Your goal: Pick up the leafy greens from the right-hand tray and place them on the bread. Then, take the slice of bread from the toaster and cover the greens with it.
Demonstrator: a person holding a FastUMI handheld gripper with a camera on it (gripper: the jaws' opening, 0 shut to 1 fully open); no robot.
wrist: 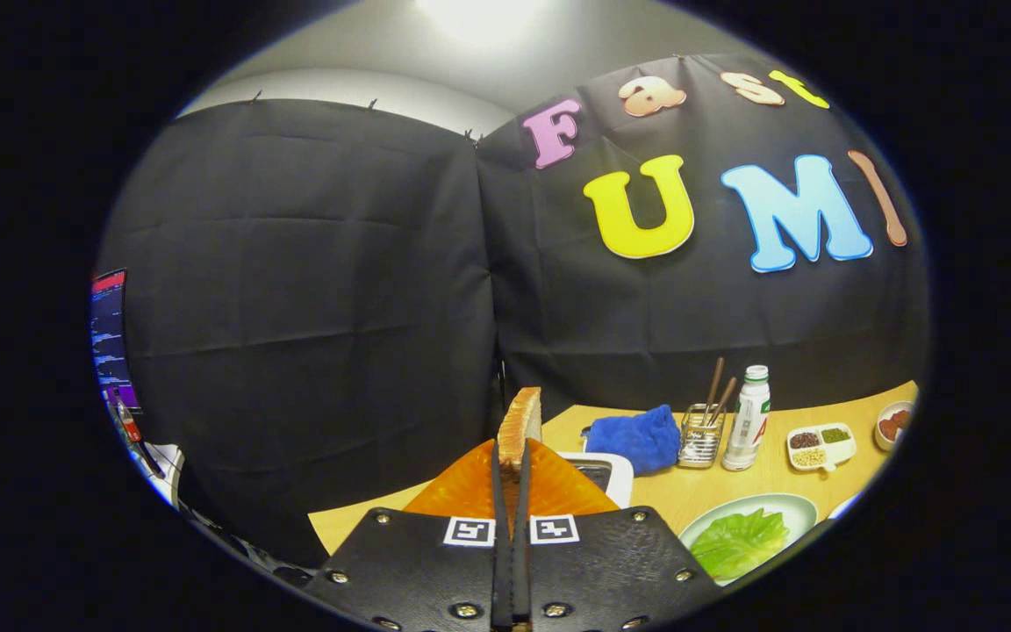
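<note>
Between my fingers: a porous, crusty bread slice (520, 425), held upright
Tool (512, 465): my fingers clamped on the slice
Toaster (602, 472): glossy white, just beyond
Greens (738, 542): crinkled leaf on a round plate (788, 502), right of my tool
Tabletop (734, 487): smooth pale wood

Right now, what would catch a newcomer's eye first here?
The slice of bread stands on edge, pinched between the fingers of the claw, lifted above the white toaster. Beyond the fingers to the right, a bright green leaf lies on a pale plate.
</note>
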